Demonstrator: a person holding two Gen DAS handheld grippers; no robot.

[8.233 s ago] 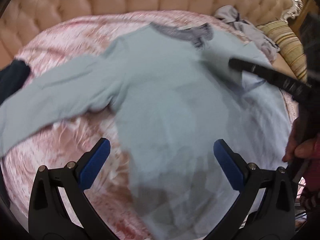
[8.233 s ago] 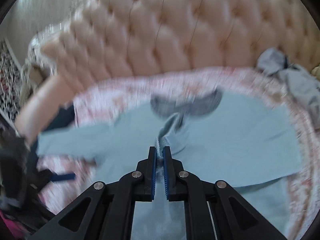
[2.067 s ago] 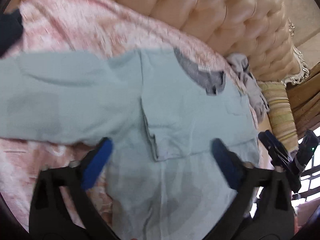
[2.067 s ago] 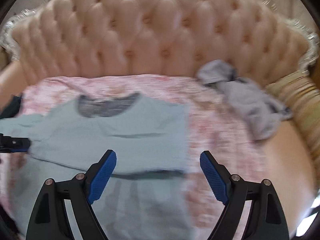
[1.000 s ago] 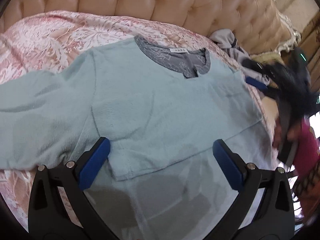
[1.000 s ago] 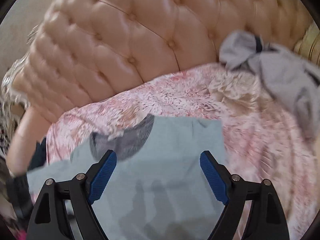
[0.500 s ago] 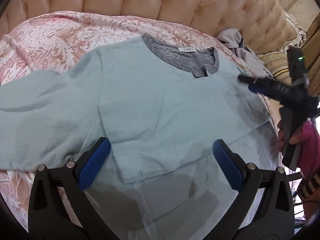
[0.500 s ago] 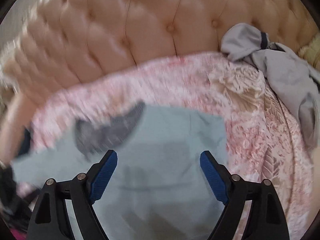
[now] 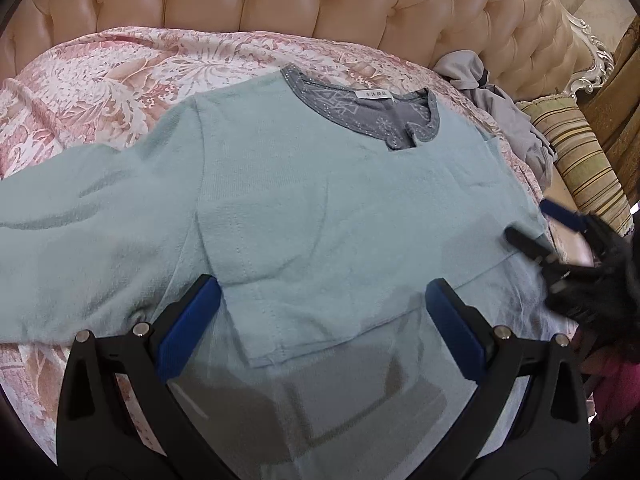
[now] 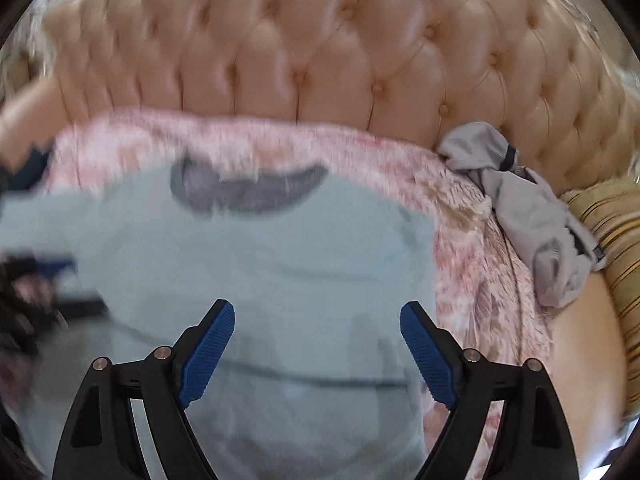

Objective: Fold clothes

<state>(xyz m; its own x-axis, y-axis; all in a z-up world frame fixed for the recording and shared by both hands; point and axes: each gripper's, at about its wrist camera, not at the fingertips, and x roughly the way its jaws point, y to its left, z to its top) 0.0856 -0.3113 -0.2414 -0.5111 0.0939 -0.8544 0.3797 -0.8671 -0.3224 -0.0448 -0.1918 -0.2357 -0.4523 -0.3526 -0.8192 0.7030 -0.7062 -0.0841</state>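
We see the pale blue-green long-sleeved knit top with a grey patterned neckline (image 9: 344, 216) lying flat on the pink floral bedspread (image 9: 120, 76), in front of the tufted peach headboard (image 9: 360, 4). Eight seconds ago our right gripper (image 10: 316, 344) was pinching a sleeve; now that sleeve lies folded across the chest, its cuff edge near the left gripper (image 9: 320, 320), and the right gripper's jaws stand wide apart and empty. The left gripper's jaws are apart too, hovering over the hem. The other sleeve (image 9: 80, 232) is still spread out to the left, so we judge one side fold made and that sleeve left to bring in. A crumpled grey garment (image 10: 532, 216) waits beside the striped cushion (image 9: 580, 160).
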